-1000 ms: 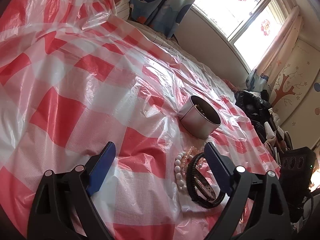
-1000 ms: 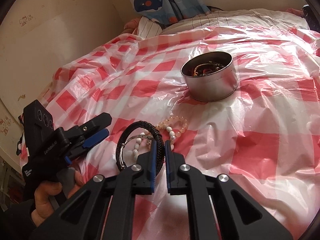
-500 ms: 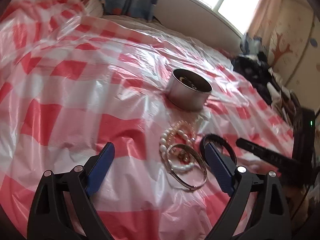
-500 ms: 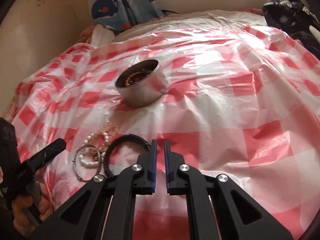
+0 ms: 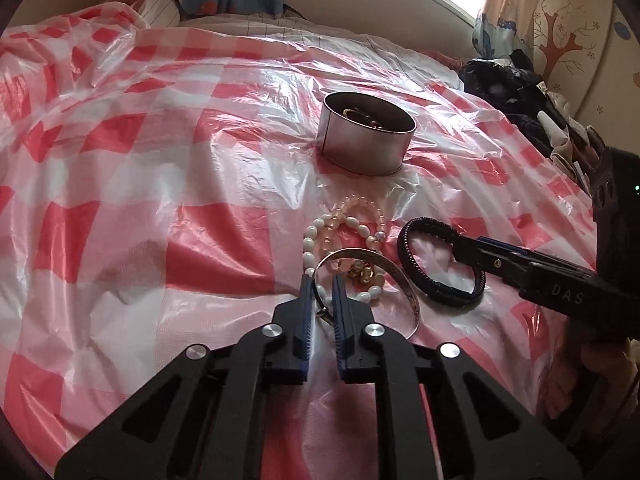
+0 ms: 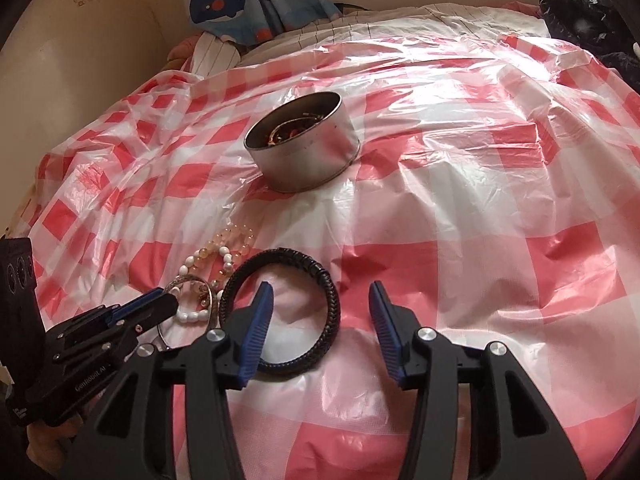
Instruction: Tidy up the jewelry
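Observation:
A round metal tin [image 5: 366, 148] [image 6: 308, 160] with jewelry inside stands on the checked sheet. Nearer lie a pale bead bracelet [image 5: 360, 204], a white pearl bracelet [image 5: 312, 240] [image 6: 192, 314], a silver bangle [image 5: 384, 268] [image 6: 188, 280] and a black braided bracelet [image 5: 440, 296] [image 6: 280, 264]. My left gripper [image 5: 320, 284] [image 6: 160, 302] is shut on the bangle's near rim. My right gripper [image 6: 320, 300] [image 5: 460, 246] hovers over the black bracelet with its jaws opening. The band's right side lies between the pads, untouched.
A red-and-white checked plastic sheet [image 5: 160, 160] covers the bed. Dark clothes [image 5: 508, 88] are piled at its right edge. A whale-print curtain [image 6: 240, 0] and a wall stand behind. A hand [image 6: 48, 448] holds the left gripper's handle.
My left jaws went from wide open to shut on the silver bangle. My right jaws went from shut to apart. The black bracelet now lies to the right of the bangle, off the pile.

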### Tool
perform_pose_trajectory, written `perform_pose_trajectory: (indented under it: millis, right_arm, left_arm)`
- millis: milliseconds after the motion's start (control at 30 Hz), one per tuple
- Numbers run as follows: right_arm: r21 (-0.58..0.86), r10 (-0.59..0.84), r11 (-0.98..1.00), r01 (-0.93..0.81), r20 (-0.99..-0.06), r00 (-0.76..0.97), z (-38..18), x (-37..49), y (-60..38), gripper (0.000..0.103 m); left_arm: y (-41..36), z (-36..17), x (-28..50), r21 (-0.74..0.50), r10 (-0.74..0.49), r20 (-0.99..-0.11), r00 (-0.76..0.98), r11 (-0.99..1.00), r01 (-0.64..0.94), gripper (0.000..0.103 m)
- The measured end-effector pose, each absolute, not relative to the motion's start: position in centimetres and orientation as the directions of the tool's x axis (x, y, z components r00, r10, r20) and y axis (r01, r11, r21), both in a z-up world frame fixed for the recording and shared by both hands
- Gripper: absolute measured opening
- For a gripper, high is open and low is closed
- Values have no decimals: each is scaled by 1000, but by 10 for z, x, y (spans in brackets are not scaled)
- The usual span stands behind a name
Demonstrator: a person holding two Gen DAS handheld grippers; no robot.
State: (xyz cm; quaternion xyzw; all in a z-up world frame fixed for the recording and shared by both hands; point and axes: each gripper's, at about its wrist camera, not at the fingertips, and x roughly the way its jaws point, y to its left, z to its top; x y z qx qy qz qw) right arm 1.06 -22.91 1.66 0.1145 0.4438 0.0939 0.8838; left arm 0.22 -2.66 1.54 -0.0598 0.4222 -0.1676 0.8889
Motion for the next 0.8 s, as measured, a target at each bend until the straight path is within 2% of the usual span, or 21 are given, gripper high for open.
perform_pose_trajectory:
  millis: [133,233,367,433,500,533,600,667,733,800]
  right_arm:
    - [289,274,955,-70,-767,580,15,11,-226,50]
    - [279,273,957,-80,-771,575,14,12,-223,53]
    - [231,242,969,-91,-791,562,10,12,-216,55]
    - [201,223,974,-101,-800,557,9,12,-211,55]
    - [188,226,974,-125,-803,551,8,11,-207,44]
    - [188,228,974,-130,-804,548,7,11,-206,25]
    - [207,249,969,-138,-802,544,7,11,-206,13]
    - [214,258,966,-143,-793,552,9,9,-206,10]
    - [220,264,964,-146,-778,570,13,8,-206,10]
    - [224,268,963,-149,-766,584,15,7,-206,10]
  left_arm:
    - [-14,28,-14,-173,-283,-715,639,957,231,5]
    - [3,35,-18,-128,-205,-707,677,978,163,5]
    - [20,29,-10,-178,-227,-730,645,974,142,5]
    - [17,26,-8,-178,-235,-738,632,972,155,15]
    - [10,19,-5,-161,-234,-752,617,972,172,23]
    - [8,17,-4,-150,-226,-757,614,973,173,25]
    - [3,14,-2,-134,-214,-764,609,976,173,25]
    - [2,14,-1,-132,-213,-765,608,976,176,24]
    - [2,16,-1,-133,-216,-761,611,975,179,8]
    - [4,21,0,-128,-212,-747,629,976,177,4]
